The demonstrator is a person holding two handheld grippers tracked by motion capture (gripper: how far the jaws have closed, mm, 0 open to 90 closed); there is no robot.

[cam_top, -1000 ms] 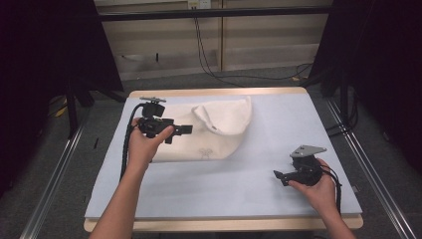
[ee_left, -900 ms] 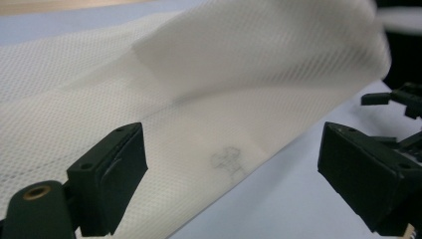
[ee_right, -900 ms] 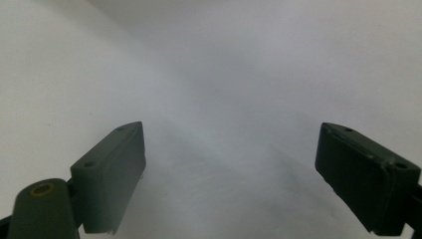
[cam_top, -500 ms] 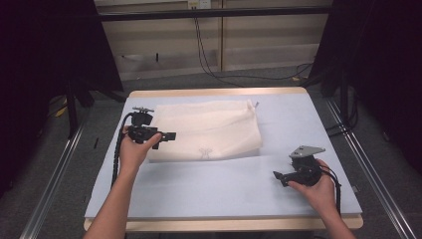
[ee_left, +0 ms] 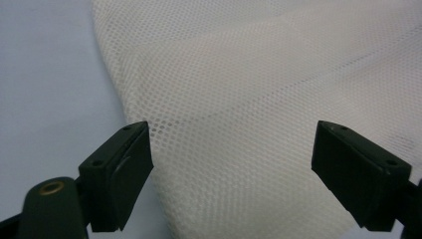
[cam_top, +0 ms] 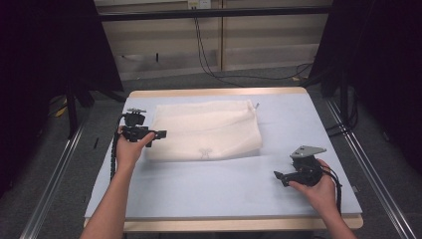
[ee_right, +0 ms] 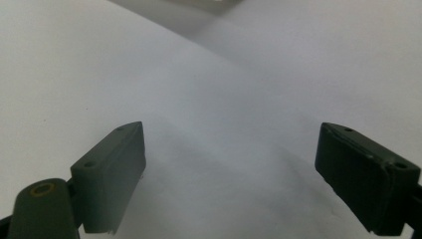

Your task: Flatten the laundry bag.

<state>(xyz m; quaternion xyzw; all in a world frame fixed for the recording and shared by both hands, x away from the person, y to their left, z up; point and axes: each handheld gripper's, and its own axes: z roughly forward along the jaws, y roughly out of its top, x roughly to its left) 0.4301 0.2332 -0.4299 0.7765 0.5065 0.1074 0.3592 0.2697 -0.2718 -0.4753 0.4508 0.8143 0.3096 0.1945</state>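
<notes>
A cream mesh bag lies spread flat on the pale blue table top, toward the far middle. My left gripper hovers at the bag's left edge, jaws wide open with nothing between them. In the left gripper view the mesh bag spreads out beyond the left gripper, its edge running past the left jaw. My right gripper rests low at the front right, held in a hand, well apart from the bag. In the right gripper view the right gripper stands open over bare table surface.
A wooden rim borders the table at the far side. Metal rails run along both sides on the floor. Black cables trail across the floor behind the table. Dark curtains hang left and right.
The left gripper let go of the bag's folded-over part and drew back to the left. The bag now lies unfolded and flat. The right gripper has stayed put.
</notes>
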